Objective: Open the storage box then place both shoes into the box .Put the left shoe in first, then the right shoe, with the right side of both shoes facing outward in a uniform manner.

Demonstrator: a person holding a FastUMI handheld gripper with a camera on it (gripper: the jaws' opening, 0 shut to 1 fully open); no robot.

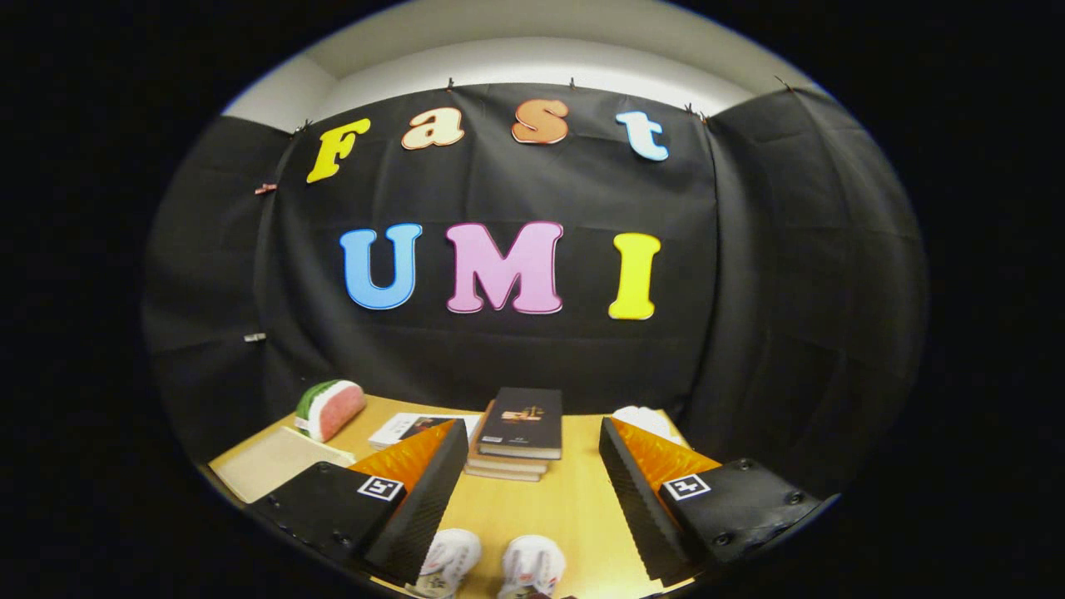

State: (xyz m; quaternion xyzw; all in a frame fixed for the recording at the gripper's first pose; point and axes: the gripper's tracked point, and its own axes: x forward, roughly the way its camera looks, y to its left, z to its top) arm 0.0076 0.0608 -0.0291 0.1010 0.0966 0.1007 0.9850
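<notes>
My gripper is open, its two fingers spread wide above the wooden table with nothing between them. Two white shoes lie side by side low between the fingers, close to me: the left-hand shoe sits beside the left finger, the right-hand shoe near the middle of the gap. Only their toe ends show. A pale flat box lid or tray lies on the table beyond the left finger.
A stack of books with a dark cover on top stands just beyond the fingers. A watermelon-slice toy and a thin booklet lie at the back left. A white object peeks behind the right finger. Black cloth walls close the booth.
</notes>
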